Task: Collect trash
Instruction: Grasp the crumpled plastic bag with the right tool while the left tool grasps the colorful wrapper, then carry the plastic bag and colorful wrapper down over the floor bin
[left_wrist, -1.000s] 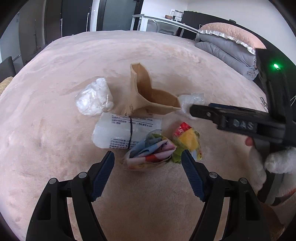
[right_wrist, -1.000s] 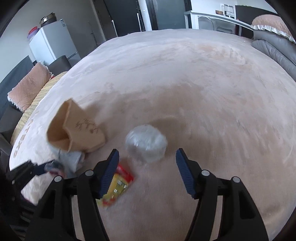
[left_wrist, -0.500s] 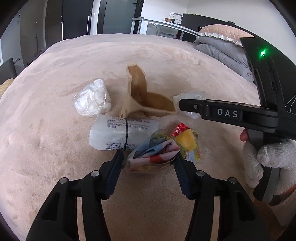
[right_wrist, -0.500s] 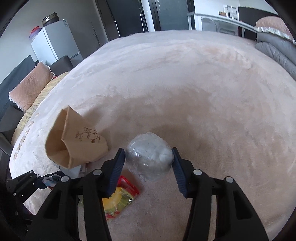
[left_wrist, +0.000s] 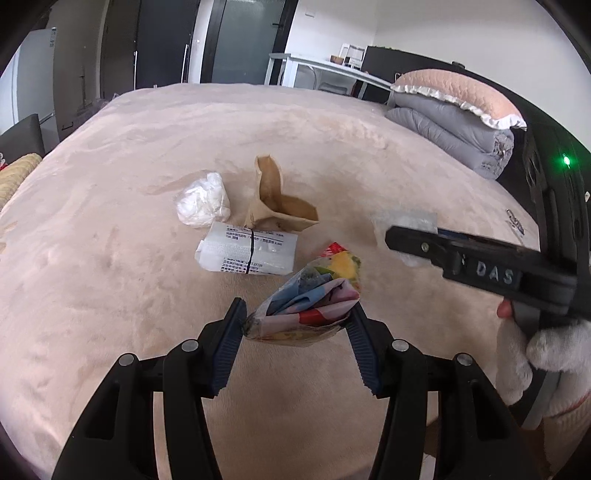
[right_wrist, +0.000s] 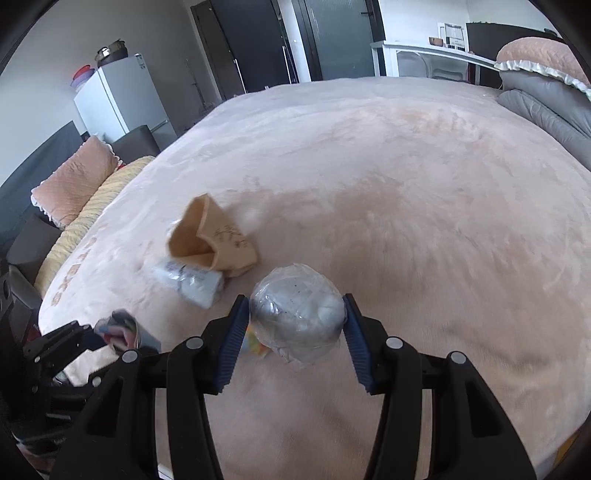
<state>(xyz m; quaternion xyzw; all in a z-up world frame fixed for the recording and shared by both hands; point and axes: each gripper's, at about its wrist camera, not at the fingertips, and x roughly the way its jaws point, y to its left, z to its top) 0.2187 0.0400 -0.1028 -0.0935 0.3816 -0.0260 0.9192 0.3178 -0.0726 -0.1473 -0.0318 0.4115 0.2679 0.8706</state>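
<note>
My left gripper (left_wrist: 297, 317) is shut on a crumpled colourful wrapper (left_wrist: 310, 306), held just above the pink blanket (left_wrist: 110, 240). My right gripper (right_wrist: 295, 314) is shut on a ball of clear plastic (right_wrist: 297, 321), also lifted off the bed. In the left wrist view the right gripper (left_wrist: 406, 240) comes in from the right, held by a gloved hand (left_wrist: 546, 354). On the blanket lie a brown paper bag (left_wrist: 273, 206), a white plastic bundle (left_wrist: 203, 203), a printed white packet (left_wrist: 247, 253) and a yellow and red snack wrapper (left_wrist: 343, 260).
A folded grey quilt (left_wrist: 461, 129) with a pink pillow on it sits at the bed's far right. Another pink pillow (right_wrist: 70, 181) lies beyond the left edge, near a white fridge (right_wrist: 122, 99). A white desk (left_wrist: 332, 70) stands behind the bed.
Both grippers closed, the left on the colourful wrapper and the right on the clear plastic ball, then rose and drew back with them off the blanket.
</note>
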